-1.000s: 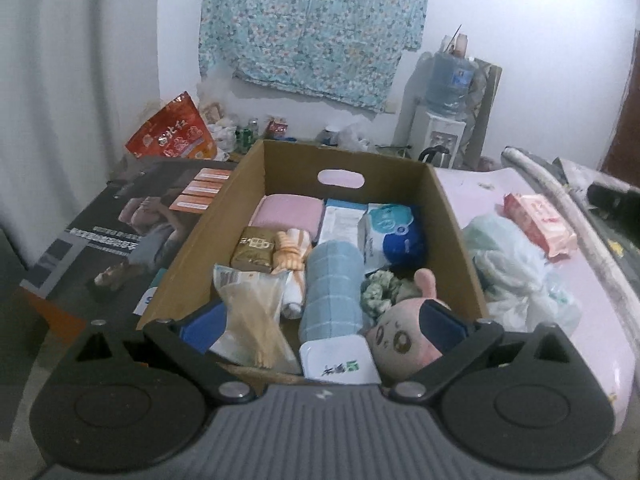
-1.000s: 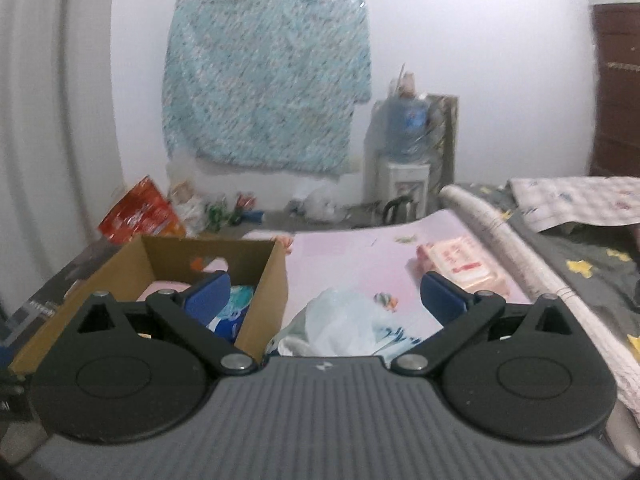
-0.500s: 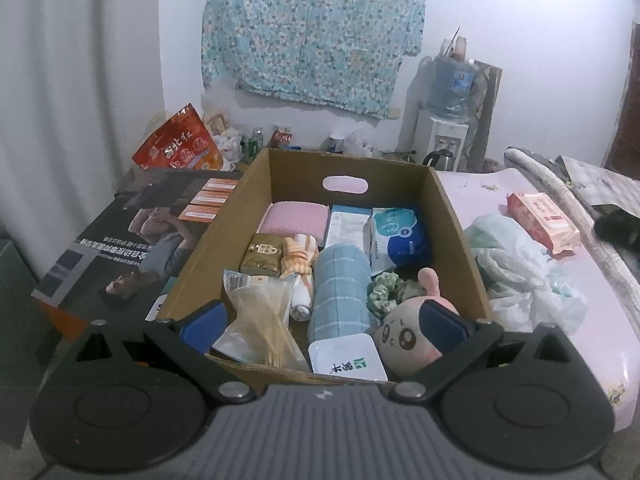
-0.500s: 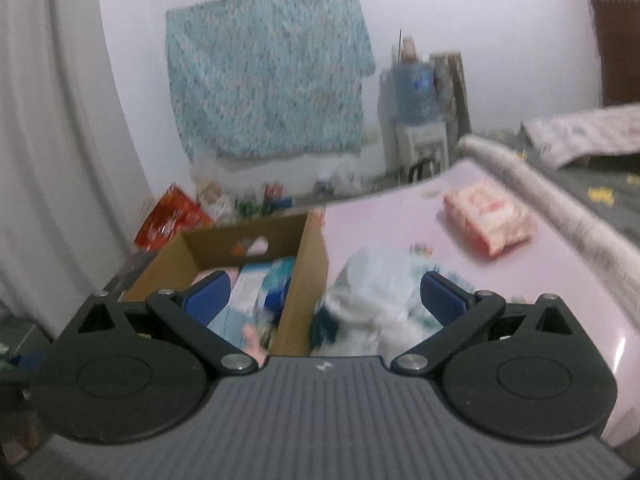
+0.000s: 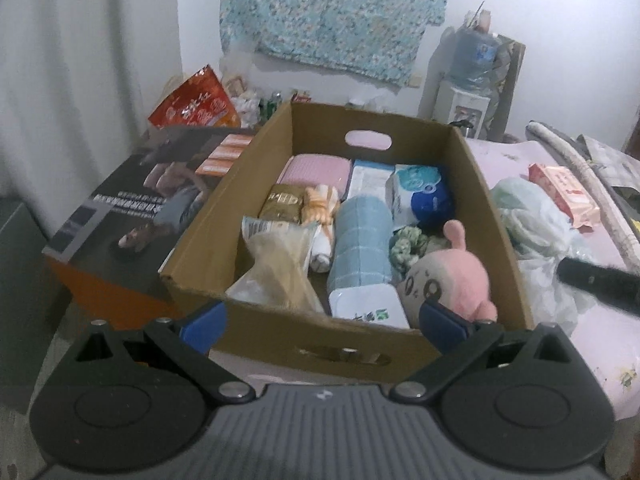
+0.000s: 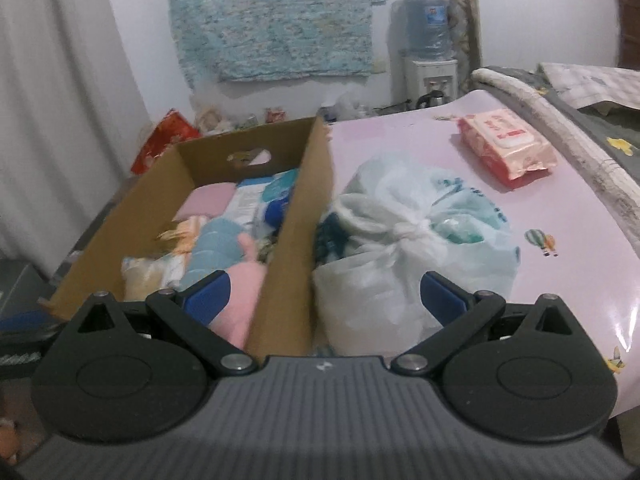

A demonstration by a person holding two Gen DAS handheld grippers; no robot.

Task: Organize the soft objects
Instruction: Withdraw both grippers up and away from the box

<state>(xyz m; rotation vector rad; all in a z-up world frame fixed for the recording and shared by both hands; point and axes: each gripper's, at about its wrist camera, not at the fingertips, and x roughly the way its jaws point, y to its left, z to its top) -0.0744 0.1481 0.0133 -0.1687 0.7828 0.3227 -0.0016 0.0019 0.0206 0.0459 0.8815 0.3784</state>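
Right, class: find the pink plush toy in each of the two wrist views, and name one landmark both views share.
Left wrist view: pink plush toy in the cardboard box's near right corner.
Right wrist view: pink plush toy low and left of centre, against the box's right wall.
Shared landmark: the water dispenser by the back wall.

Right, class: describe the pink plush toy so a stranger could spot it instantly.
Find the open cardboard box beside the pink table. Look in its near right corner, by the rolled blue towel. The pink plush toy is the only item there with a drawn face and an ear.
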